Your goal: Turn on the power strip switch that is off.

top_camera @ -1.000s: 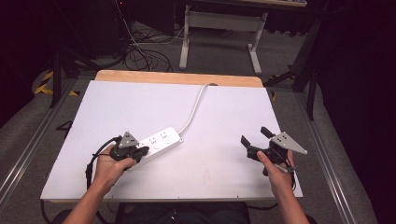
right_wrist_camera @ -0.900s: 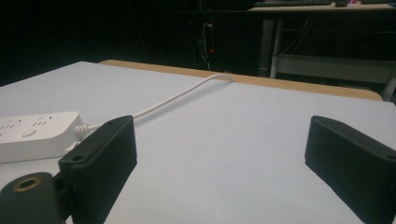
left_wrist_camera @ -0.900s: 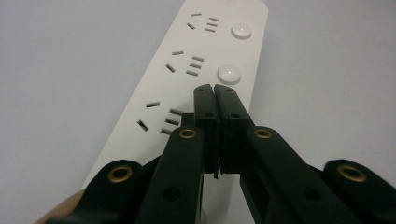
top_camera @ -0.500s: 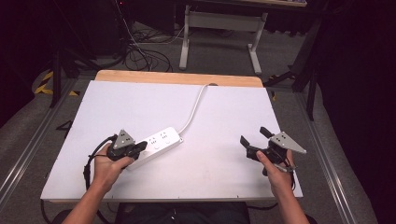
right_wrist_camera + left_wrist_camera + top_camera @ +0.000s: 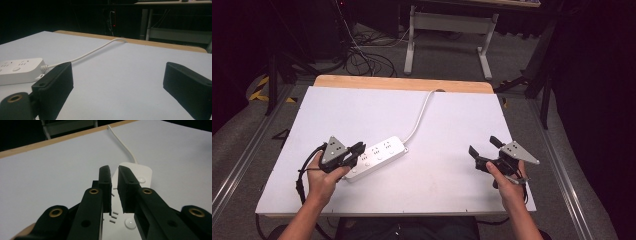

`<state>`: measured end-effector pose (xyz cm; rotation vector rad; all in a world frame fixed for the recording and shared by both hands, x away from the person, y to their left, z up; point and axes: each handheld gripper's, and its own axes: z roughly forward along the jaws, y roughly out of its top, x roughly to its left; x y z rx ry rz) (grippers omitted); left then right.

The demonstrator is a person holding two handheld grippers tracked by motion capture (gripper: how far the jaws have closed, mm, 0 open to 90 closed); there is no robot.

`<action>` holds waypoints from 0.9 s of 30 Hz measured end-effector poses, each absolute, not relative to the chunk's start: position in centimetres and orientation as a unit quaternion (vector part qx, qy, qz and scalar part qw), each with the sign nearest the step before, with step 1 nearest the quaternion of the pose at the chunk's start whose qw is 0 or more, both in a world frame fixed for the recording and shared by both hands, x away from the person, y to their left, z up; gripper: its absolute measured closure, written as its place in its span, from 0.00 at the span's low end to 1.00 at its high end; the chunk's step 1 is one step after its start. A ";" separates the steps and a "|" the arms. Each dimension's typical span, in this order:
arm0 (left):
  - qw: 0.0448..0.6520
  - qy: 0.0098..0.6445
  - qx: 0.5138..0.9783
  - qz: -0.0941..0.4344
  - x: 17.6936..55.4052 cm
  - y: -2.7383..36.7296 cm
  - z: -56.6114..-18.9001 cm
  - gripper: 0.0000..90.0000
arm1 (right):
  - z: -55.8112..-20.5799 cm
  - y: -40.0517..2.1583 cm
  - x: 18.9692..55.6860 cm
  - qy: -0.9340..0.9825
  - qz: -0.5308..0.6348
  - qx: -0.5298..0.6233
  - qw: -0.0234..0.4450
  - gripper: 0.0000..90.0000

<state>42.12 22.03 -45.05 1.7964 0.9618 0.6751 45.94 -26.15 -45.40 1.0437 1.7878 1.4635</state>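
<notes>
A white power strip [image 5: 379, 152] lies on the white table [image 5: 452, 120], and its white cable [image 5: 422, 112] runs to the far edge. My left gripper [image 5: 358, 149] hovers over the strip's left end. In the left gripper view its jaws [image 5: 113, 168] stand a narrow gap apart, having just been opening. Nothing is between them, and the strip [image 5: 140, 172] shows below through the gap. My right gripper [image 5: 482, 145] is held at the table's right side, open wide with nothing between its jaws [image 5: 117, 72]. The right gripper view has the strip [image 5: 20, 68] at the far left.
A wooden strip [image 5: 402, 82] borders the table's far edge. Beyond it stand a white desk frame [image 5: 447, 30] and loose cables [image 5: 362, 60] on the floor. Metal rails [image 5: 242, 170] run along both sides of the table.
The left hand has drawn back a little to the left at the strip's end. The right hand has stayed still.
</notes>
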 end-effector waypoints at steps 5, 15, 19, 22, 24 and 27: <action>0.482 0.408 0.718 0.293 42.0 22.5 -44.9 0.85 | -45.4 -26.1 45.9 0.674 0.551 0.393 0.297 0.11; 0.495 0.417 0.692 0.320 41.5 23.3 -44.4 0.79 | -45.4 -26.1 46.0 0.674 0.551 0.393 0.296 0.11; 0.500 0.424 0.680 0.329 41.4 24.0 -44.2 0.77 | -45.4 -26.1 46.0 0.674 0.551 0.393 0.296 0.11; 0.503 0.428 0.673 0.333 41.3 24.3 -44.1 0.76 | -45.5 -26.1 46.0 0.675 0.550 0.393 0.296 0.11; 0.504 0.431 0.669 0.336 41.3 24.5 -44.1 0.74 | -45.5 -26.1 46.0 0.675 0.550 0.393 0.296 0.11; 0.505 0.428 0.669 0.338 41.3 24.8 -44.0 0.73 | -45.5 -26.1 46.0 0.675 0.550 0.393 0.296 0.11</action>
